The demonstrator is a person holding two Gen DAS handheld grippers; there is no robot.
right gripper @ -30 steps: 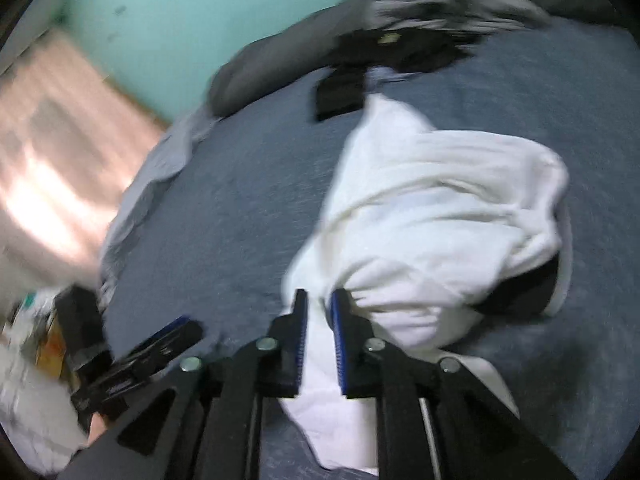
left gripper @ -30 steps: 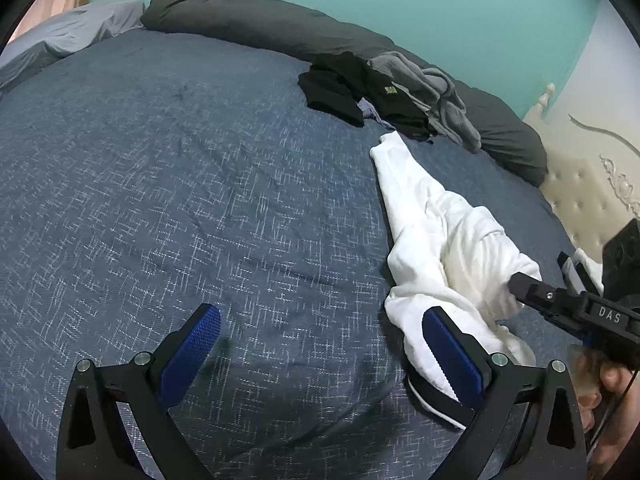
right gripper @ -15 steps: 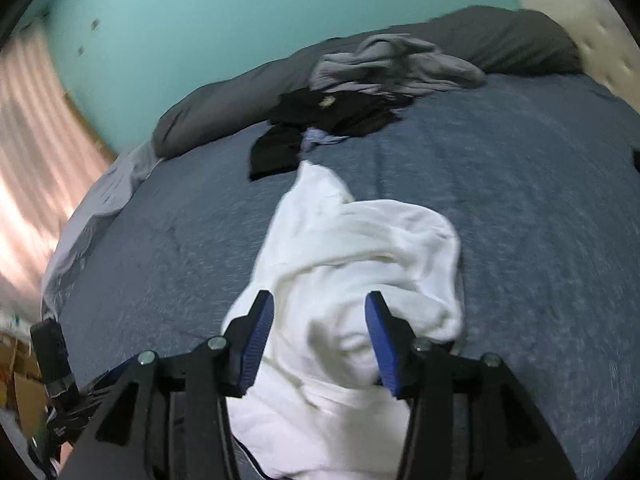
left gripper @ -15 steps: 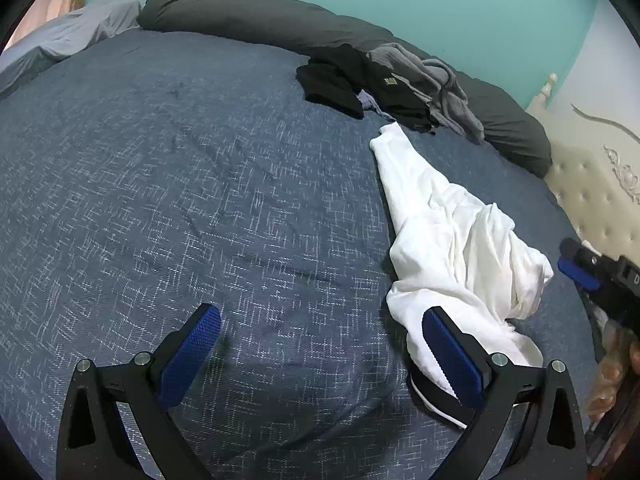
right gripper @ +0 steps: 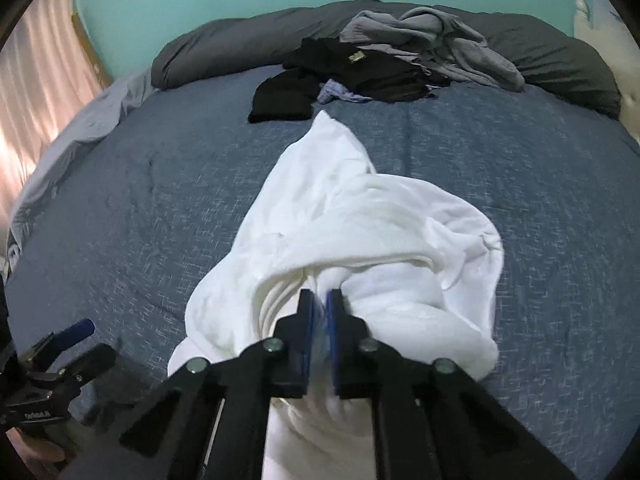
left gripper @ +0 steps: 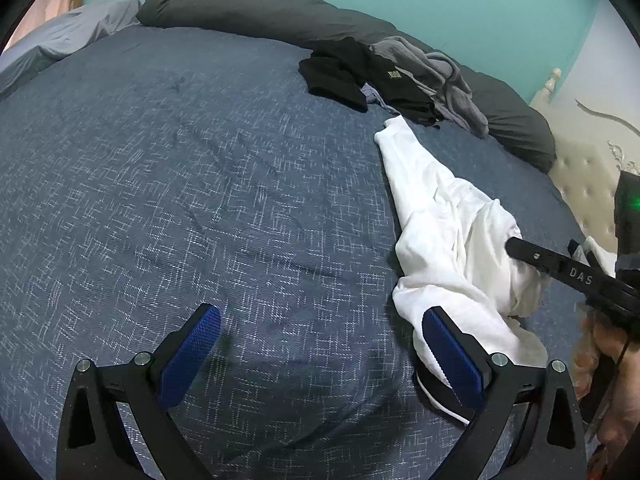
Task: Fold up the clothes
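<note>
Right claw pinched on white garment, left claw waiting open.

Lying crumpled on the bed [left gripper: 160, 184], right of centre in the left wrist view: white garment [right gripper: 360, 224], bunched at the near end, tapering to a narrow tip at the far end. Long axis running away from the cameras, tip aimed toward the dark clothes pile [right gripper: 360, 68] by the pillows [left gripper: 248, 8]. Right claw [right gripper: 318, 308] clamped on a gathered fold at the bunched near end, probably to lift and shake the cloth flat. Left claw [left gripper: 320, 344] spread wide, holding nothing, just beside the garment's near edge, seemingly ready for a second corner.
</note>
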